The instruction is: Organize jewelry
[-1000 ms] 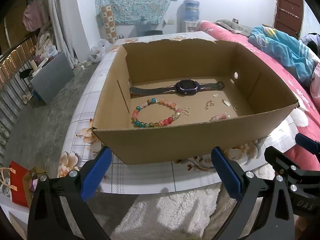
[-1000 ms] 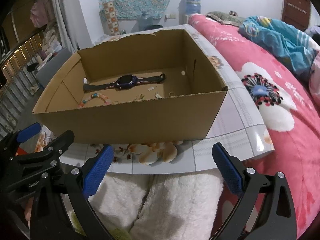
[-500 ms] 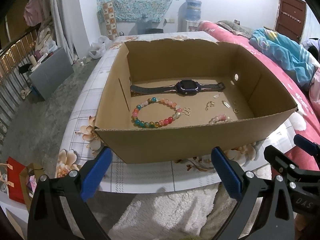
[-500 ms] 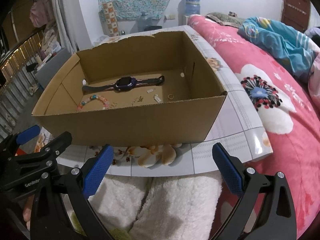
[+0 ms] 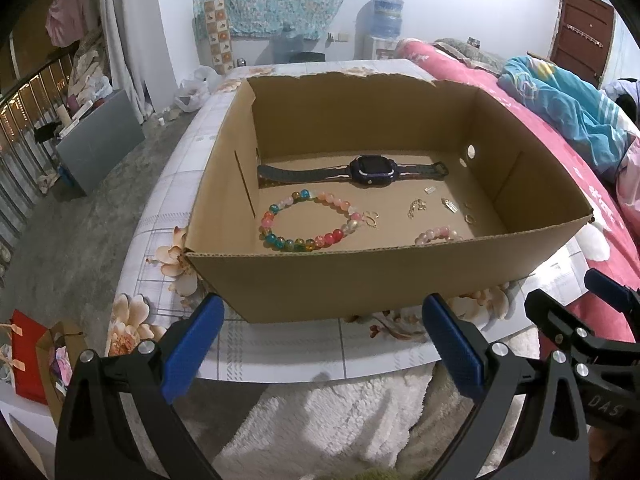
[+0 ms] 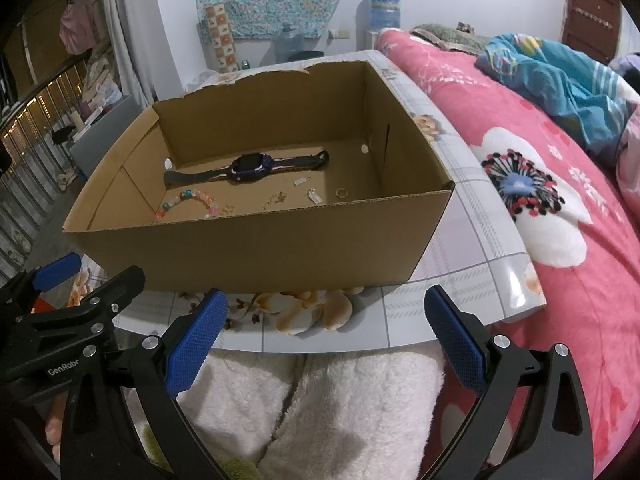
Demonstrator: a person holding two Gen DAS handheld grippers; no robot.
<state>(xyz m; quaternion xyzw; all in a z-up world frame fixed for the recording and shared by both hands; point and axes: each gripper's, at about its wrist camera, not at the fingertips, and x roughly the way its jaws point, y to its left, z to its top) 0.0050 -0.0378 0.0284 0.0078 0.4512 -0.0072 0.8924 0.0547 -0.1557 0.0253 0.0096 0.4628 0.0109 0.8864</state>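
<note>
Comparing with a second ago, both views have risen a little, so more of the cardboard box's (image 5: pixel 360 280) floor shows over its near wall; the jewelry itself has not shifted.

From left to right on the box floor: a multicoloured bead bracelet (image 5: pixel 308 220) lies at the left, with a small gold hook piece (image 5: pixel 371 218) just beside it. Behind them a dark smartwatch (image 5: pixel 372 172) stretches flat across the floor. Further right lie a little gold chain (image 5: pixel 416 208), a silver tag (image 5: pixel 450 205) and what may be a ring (image 5: pixel 470 219), too small to be sure. A pink bead bracelet (image 5: pixel 438 235) sits against the near wall, partly hidden.

The left gripper (image 5: pixel 320 344) hangs before the box, fingers wide apart and empty, well short of the jewelry. The right gripper (image 6: pixel 324 328) hangs likewise, spread and empty, above the floral surface's (image 6: pixel 460 300) near edge, with a pink bed (image 6: pixel 580 280) at the right.
</note>
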